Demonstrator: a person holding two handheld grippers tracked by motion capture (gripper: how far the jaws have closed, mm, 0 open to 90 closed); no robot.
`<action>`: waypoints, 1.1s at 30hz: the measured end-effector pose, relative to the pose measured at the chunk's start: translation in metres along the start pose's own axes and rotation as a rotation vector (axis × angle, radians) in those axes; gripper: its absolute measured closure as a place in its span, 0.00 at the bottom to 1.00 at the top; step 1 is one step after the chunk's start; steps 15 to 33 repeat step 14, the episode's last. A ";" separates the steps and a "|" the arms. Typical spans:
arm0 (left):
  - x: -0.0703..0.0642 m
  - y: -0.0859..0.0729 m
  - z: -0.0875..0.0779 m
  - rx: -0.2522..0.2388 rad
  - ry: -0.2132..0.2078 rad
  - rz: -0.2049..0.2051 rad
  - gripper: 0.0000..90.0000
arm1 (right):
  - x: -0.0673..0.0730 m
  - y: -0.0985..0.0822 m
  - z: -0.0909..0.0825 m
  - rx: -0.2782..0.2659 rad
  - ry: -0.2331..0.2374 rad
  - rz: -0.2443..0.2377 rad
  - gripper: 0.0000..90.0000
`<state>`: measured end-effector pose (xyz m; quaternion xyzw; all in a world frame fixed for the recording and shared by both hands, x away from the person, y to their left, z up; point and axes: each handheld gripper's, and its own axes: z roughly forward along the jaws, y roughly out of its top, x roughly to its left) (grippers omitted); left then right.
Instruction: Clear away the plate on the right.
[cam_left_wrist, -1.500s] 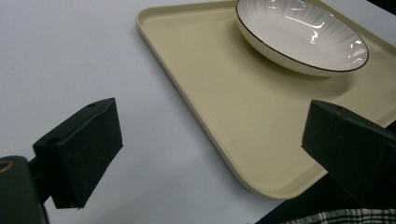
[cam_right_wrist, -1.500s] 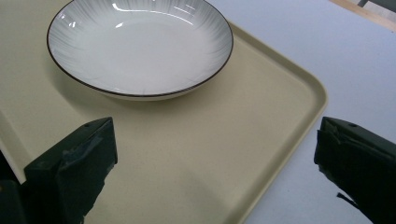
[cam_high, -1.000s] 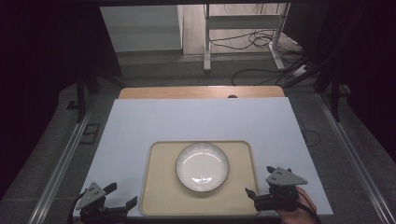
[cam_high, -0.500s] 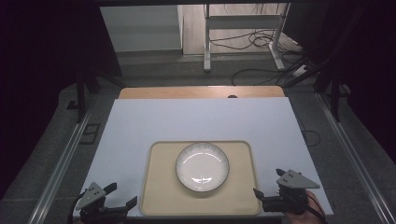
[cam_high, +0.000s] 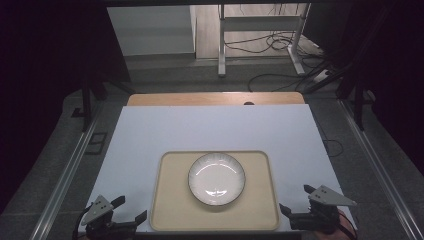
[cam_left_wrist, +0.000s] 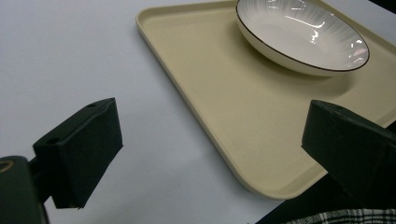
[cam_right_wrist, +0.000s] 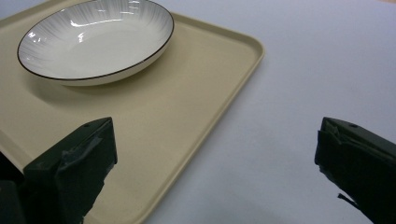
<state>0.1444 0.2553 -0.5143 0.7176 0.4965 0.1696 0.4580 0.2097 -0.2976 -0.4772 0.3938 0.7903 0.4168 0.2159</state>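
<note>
A beige tray lies near the table's front edge, and a white ribbed bowl-like plate with a dark rim sits in its middle. My left gripper is open at the tray's front left corner, just off it. The left gripper view has the tray and the plate ahead of the wide-apart jaws of the left gripper. My right gripper is open beside the tray's front right corner. Its own view has the right gripper spanning the tray's edge, the plate farther off.
A white sheet covers the table, with a wooden strip along the far edge. Beyond it, on the floor, stand metal frame legs and cables. Rails run along both sides of the table.
My right gripper has slid to the right, away from the tray's front right corner. The left gripper, tray and plate have stayed put.
</note>
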 end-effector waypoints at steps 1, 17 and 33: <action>0.000 0.000 0.000 -0.001 0.000 0.000 0.05 | -0.001 -0.001 -0.001 -0.003 -0.002 0.007 0.00; -0.004 0.000 -0.001 -0.014 0.004 0.029 0.05 | -0.011 -0.015 -0.003 0.003 0.003 0.072 0.00; -0.004 0.000 -0.001 -0.014 0.004 0.029 0.05 | -0.011 -0.015 -0.003 0.003 0.003 0.072 0.00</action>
